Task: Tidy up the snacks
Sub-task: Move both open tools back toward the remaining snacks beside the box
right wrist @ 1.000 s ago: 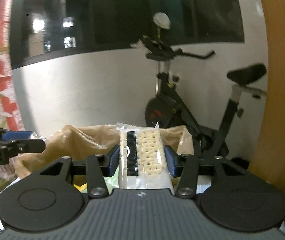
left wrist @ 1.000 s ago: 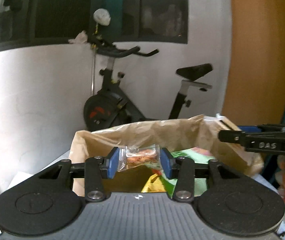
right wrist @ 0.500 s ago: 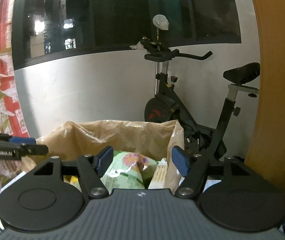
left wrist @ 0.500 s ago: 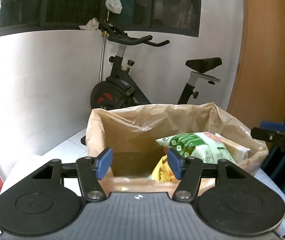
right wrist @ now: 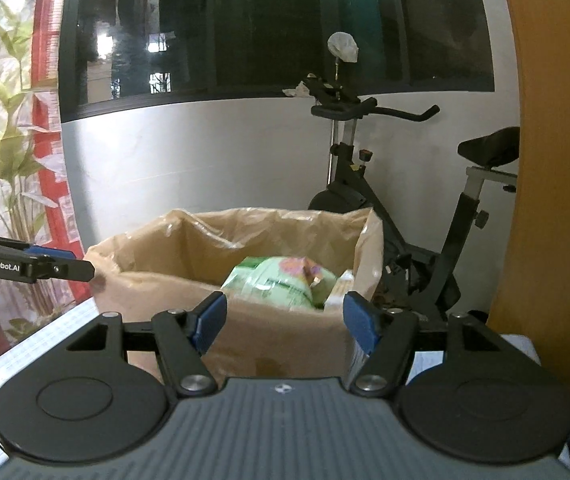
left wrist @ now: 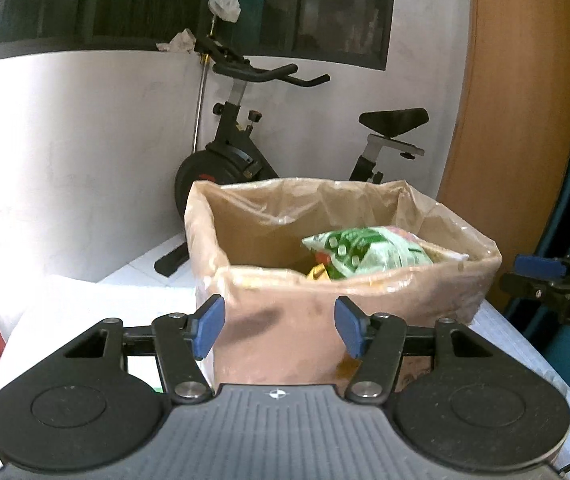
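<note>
Glossy crinkled plastic box liner (left wrist: 437, 216)

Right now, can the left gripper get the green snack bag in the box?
Probably yes. The left gripper is open and empty, the box has no lid, and the green snack bag lies on top, uncovered; it must clear the near wall.

A lined box (left wrist: 325, 320) stands on the white table (left wrist: 85, 300).

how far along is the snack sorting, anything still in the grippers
Done: a green bag and a yellow pack lie in the lined box, with a pale pack at its right side. In hand: nothing. The left gripper and right gripper both stand open and empty, short of the box, their jaws having just opened. Left: unclear; no loose snack can be made out on the table.
</note>
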Demonstrator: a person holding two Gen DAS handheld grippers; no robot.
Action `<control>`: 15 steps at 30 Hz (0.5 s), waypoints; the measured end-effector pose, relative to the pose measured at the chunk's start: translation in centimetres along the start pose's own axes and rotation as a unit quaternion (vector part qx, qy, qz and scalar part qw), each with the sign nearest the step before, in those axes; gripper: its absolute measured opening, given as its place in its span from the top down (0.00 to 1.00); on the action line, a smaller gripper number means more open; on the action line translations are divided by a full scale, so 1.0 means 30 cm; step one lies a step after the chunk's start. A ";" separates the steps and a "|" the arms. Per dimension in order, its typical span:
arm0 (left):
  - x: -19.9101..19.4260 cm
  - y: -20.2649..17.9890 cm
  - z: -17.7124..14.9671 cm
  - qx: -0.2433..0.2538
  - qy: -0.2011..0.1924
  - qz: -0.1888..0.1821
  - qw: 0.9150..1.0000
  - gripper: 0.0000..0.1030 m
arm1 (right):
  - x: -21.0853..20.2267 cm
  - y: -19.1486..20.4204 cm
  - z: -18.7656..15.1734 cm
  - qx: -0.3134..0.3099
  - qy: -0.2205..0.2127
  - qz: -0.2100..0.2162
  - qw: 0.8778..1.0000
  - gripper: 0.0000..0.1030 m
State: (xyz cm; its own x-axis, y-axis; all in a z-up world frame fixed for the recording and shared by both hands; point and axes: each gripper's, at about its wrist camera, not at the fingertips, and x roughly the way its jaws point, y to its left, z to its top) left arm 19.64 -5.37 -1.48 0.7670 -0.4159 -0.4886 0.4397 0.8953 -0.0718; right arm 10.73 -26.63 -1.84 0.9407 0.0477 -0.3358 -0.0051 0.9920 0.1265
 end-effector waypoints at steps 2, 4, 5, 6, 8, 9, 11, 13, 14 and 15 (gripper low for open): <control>-0.014 0.007 -0.024 -0.003 0.003 0.001 1.000 0.39 | -0.008 0.004 -0.027 0.001 0.005 0.002 1.000 0.34; -0.026 0.017 -0.049 -0.005 0.007 0.005 1.000 0.39 | -0.014 0.008 -0.054 0.002 0.010 0.001 1.000 0.34; -0.030 0.024 -0.063 -0.007 0.009 0.006 1.000 0.39 | -0.014 0.009 -0.069 0.003 0.013 0.000 1.000 0.34; -0.038 0.034 -0.080 -0.009 0.013 0.007 1.000 0.39 | -0.015 0.011 -0.082 0.005 0.016 -0.001 1.000 0.34; -0.048 0.049 -0.109 -0.016 0.020 0.010 1.000 0.39 | -0.017 0.015 -0.113 0.008 0.022 -0.003 1.000 0.34; -0.054 0.057 -0.125 -0.021 0.023 0.010 0.999 0.39 | -0.018 0.017 -0.131 0.010 0.025 -0.003 1.000 0.34; -0.064 0.069 -0.158 -0.026 0.031 0.012 0.999 0.39 | -0.019 0.024 -0.170 0.015 0.034 -0.004 0.999 0.34; -0.074 0.080 -0.198 -0.028 0.038 0.016 0.999 0.39 | -0.020 0.028 -0.210 0.017 0.045 -0.005 0.999 0.34; -0.079 0.084 -0.219 -0.029 0.042 0.017 0.999 0.39 | -0.019 0.032 -0.230 0.018 0.051 -0.005 0.999 0.34; -0.081 0.088 -0.241 -0.031 0.048 0.018 0.998 0.39 | -0.017 0.034 -0.247 0.019 0.057 -0.004 0.998 0.34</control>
State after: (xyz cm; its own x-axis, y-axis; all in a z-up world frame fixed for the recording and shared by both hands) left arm 15.57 -0.82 -6.75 0.7327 -0.3690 -0.5718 0.3809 0.9186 -0.1048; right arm 7.74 -24.78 -8.47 0.8957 0.0556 -0.4412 0.0165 0.9873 0.1579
